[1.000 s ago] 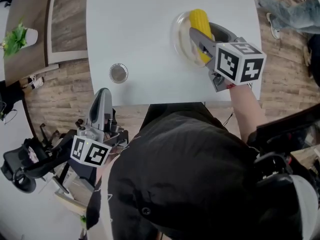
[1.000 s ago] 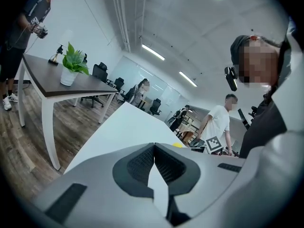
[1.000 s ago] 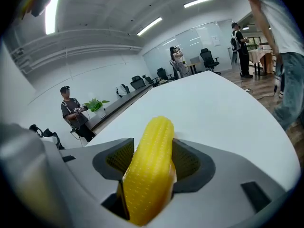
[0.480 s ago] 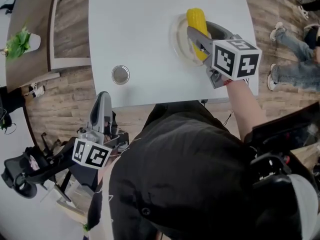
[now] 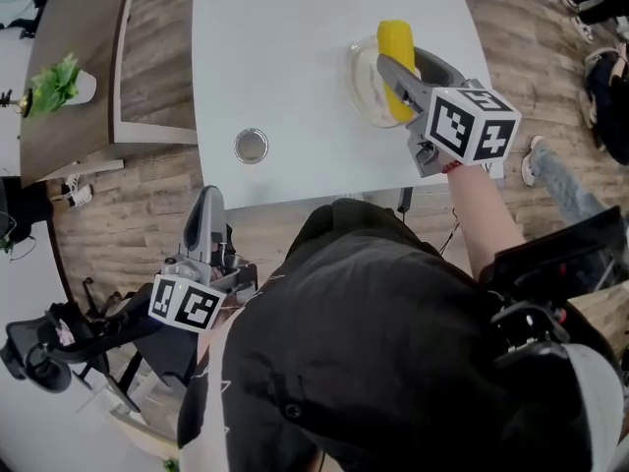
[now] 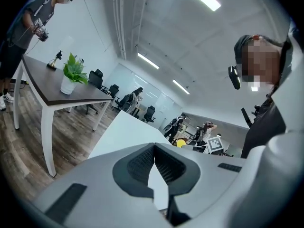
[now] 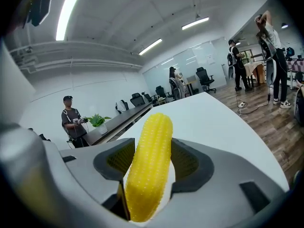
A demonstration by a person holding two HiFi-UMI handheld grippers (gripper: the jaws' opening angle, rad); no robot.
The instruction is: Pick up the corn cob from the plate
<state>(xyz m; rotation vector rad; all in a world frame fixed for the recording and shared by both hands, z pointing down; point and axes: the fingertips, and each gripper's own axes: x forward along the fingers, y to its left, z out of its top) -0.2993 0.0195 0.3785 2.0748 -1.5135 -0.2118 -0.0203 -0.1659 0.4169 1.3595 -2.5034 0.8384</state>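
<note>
Relative to the earlier frames, both grippers hold nearly the same poses. The left gripper (image 5: 203, 207) (image 6: 153, 149), its jaws pressed together on nothing, hangs below the surface (image 5: 285, 37) edge. A round metal disc (image 5: 252, 146) lies left of the plate (image 5: 360, 88). The right gripper (image 5: 406, 67) (image 7: 150, 167) pinches the corn cob (image 5: 395, 39) (image 7: 151, 175) over the plate.

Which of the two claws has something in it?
The right claw, clamped on the yellow corn cob; the left claw is closed on nothing.
</note>
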